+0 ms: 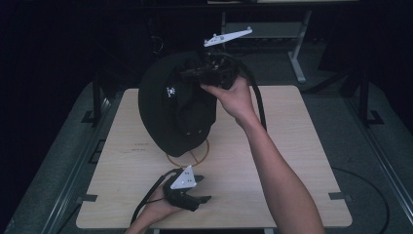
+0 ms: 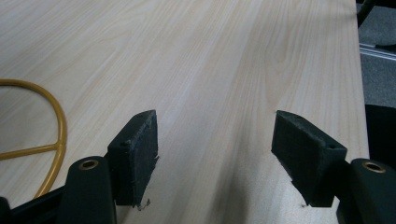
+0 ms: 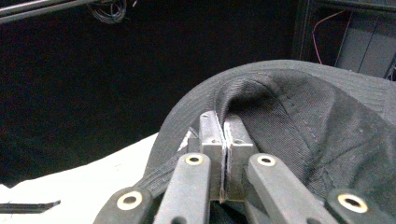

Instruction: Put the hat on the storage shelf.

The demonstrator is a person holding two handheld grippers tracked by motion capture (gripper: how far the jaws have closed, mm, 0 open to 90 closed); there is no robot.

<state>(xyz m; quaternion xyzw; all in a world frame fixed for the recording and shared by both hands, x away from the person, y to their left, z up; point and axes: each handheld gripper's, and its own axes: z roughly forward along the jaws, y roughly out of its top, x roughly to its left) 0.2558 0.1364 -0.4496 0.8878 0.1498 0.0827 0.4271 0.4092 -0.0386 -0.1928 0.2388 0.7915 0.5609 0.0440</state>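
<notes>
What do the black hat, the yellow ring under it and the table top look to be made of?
Black hat: woven cotton-like twill, matte, with visible weave and stitched seams. Yellow ring: smooth and slightly glossy, with spokes; likely coated wire or plastic, hard to tell which. Table: pale wood-grain top, satin; probably laminate or veneer.

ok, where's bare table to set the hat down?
Bare tabletop lies right of the raised right forearm, out to the right edge, and along the left side beside the black hat. The centre is crowded: the yellow ring stand sits under the hat, with the left hand-held gripper resting at the near edge.
</notes>
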